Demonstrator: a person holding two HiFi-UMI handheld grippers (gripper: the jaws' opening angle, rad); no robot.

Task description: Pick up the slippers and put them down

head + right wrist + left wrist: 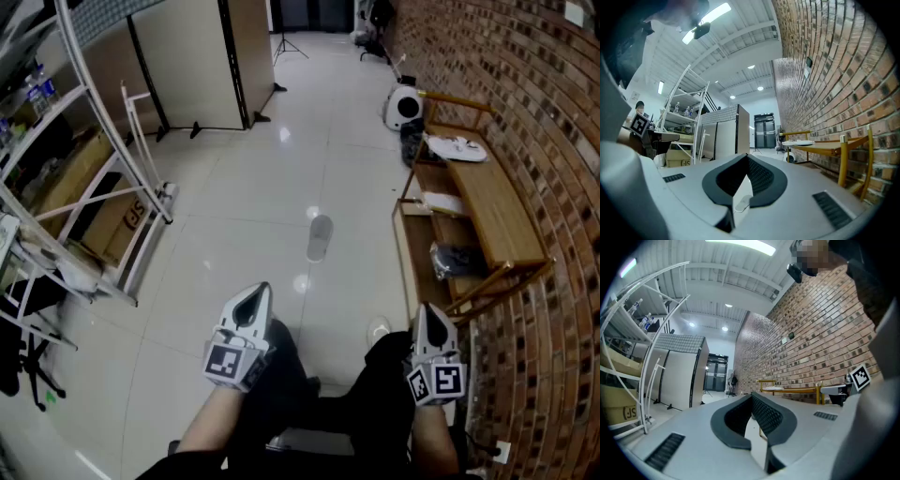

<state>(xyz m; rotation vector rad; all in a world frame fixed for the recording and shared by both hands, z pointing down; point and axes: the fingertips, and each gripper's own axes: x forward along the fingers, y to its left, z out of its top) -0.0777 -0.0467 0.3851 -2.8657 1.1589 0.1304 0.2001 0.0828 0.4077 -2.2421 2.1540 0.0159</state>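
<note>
A white slipper (457, 148) lies on top of the wooden shoe bench (502, 220) by the brick wall; it also shows far ahead as the pale slipper (797, 143) in the right gripper view. Another pale slipper (441, 202) rests on the bench's lower shelf, with dark shoes (457, 260) nearer me. A grey slipper-like shape (320, 237) lies on the floor ahead. My left gripper (255, 292) and right gripper (429, 311) are held low in front of my legs, far from the bench. Both are shut with nothing between the jaws, whose tips meet in the left gripper view (752, 397) and the right gripper view (746, 157).
A white metal rack (89, 202) with cardboard boxes stands at the left. Beige partition panels (192, 61) stand at the back. A round white appliance (403, 106) sits by the bench's far end. A small white object (378, 329) lies on the shiny tile floor near my right leg.
</note>
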